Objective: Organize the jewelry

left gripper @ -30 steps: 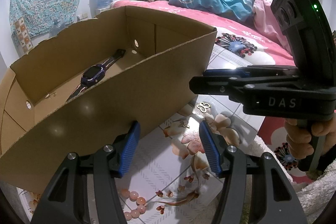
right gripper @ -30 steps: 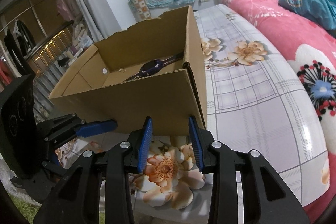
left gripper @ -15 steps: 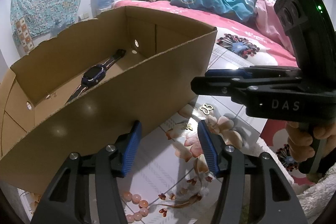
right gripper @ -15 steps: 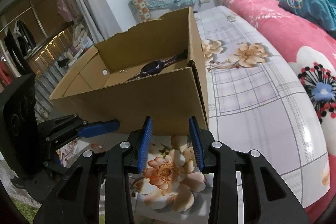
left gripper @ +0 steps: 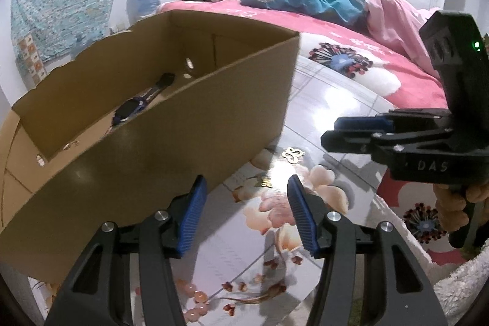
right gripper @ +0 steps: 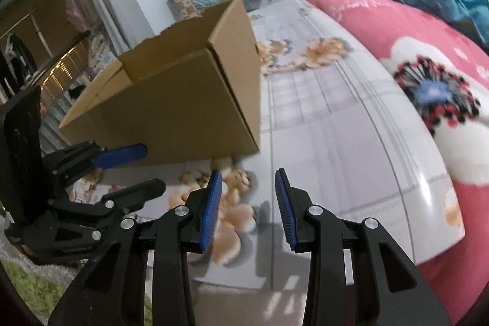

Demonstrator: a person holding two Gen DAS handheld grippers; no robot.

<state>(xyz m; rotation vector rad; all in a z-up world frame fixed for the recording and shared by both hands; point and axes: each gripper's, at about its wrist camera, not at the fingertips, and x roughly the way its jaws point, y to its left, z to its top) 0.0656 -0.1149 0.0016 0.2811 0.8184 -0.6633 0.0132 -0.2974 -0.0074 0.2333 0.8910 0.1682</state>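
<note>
Hovering left gripper (left gripper: 244, 213) has jaws half spread and empty; a small gold butterfly charm (left gripper: 265, 182) lies just ahead between them on the glossy floral mat (left gripper: 330, 112), a figure-eight charm (left gripper: 293, 155) farther ahead. Right gripper (right gripper: 247, 200) jaws narrow, empty. Watch (left gripper: 130, 111) already in cardboard box (left gripper: 171, 142). Charms look light, thin, stiff, probably slippery: pinch across the wings.

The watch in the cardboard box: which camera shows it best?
The left wrist view. It looks over the cardboard box's near wall, so the watch shows lying on the floor inside, partly cut off by that wall. The right wrist view, blurred, sees the box from lower down, and the watch is hidden.
</note>
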